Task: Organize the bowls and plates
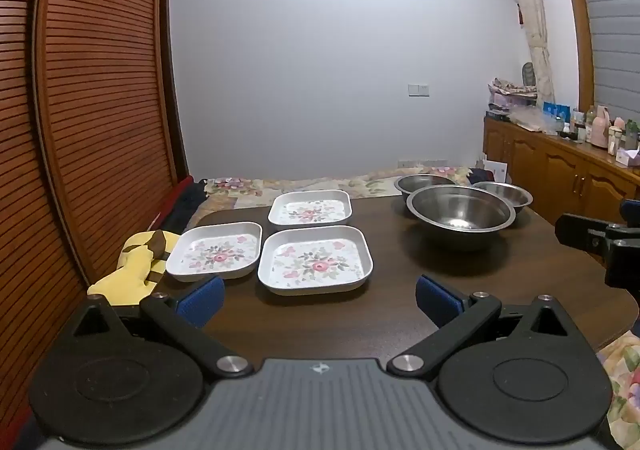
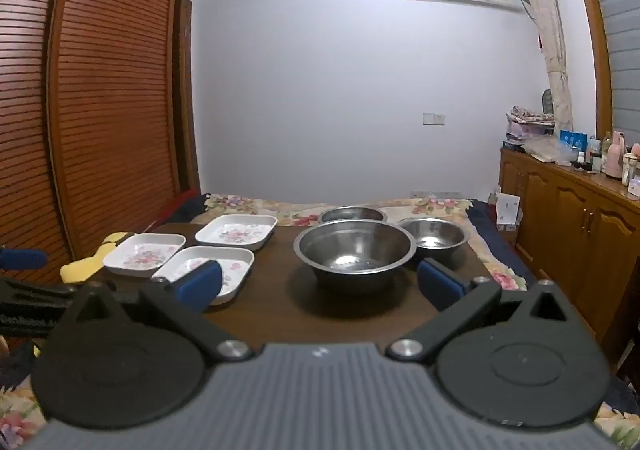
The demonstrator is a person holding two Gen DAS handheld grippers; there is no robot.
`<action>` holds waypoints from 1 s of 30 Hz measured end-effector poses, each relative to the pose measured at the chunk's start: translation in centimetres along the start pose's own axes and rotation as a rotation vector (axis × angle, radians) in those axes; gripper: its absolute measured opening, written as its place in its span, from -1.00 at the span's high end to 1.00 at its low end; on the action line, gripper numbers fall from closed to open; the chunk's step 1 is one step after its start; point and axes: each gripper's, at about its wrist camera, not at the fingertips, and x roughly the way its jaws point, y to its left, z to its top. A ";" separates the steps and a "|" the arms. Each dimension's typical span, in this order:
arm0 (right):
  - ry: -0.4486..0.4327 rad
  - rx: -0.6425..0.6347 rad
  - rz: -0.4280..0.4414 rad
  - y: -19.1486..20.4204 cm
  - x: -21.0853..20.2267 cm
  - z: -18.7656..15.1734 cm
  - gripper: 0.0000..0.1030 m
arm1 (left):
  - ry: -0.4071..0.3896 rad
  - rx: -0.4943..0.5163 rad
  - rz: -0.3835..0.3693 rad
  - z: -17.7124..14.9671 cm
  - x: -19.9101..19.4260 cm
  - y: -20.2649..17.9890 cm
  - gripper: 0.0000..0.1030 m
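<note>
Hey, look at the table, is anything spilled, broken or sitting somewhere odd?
Nothing spilled or broken. The three floral plates lie flat and empty, and the three steel bowls stand upright. The one odd thing is a yellow cloth item lying at the table's left edge beside the nearest-left plate; it isn't dishware.

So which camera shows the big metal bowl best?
The right wrist view: the big metal bowl sits centred and close, with its inside visible. The left wrist view shows the same bowl off to the right and farther away.
</note>
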 end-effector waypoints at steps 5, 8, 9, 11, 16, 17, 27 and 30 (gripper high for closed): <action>-0.007 -0.007 0.003 0.1 -0.2 0.0 -1.00 | -0.003 -0.015 -0.004 0.0 0.0 0.0 -1.00; 0.003 -0.010 -0.007 0.0 0.0 0.0 -1.00 | -0.003 -0.016 -0.007 0.0 -0.2 0.0 -1.00; 0.004 -0.010 -0.007 -0.1 0.0 0.0 -1.00 | -0.002 -0.015 -0.007 0.0 -0.2 0.0 -1.00; 0.003 -0.005 -0.008 0.0 -0.1 -0.4 -1.00 | -0.002 -0.013 -0.010 -0.3 -0.4 -0.1 -1.00; 0.006 -0.010 -0.012 0.0 0.0 -0.4 -1.00 | 0.005 -0.017 -0.013 -0.2 0.0 0.1 -1.00; 0.006 -0.010 -0.012 0.1 0.0 -0.4 -1.00 | 0.004 -0.017 -0.013 -0.2 0.0 0.1 -1.00; 0.010 -0.006 -0.016 0.0 0.2 -0.4 -1.00 | 0.004 -0.016 -0.014 -0.1 0.0 0.1 -1.00; 0.014 -0.004 -0.015 0.0 0.3 -0.5 -1.00 | 0.004 -0.015 -0.018 -0.1 -0.1 0.0 -1.00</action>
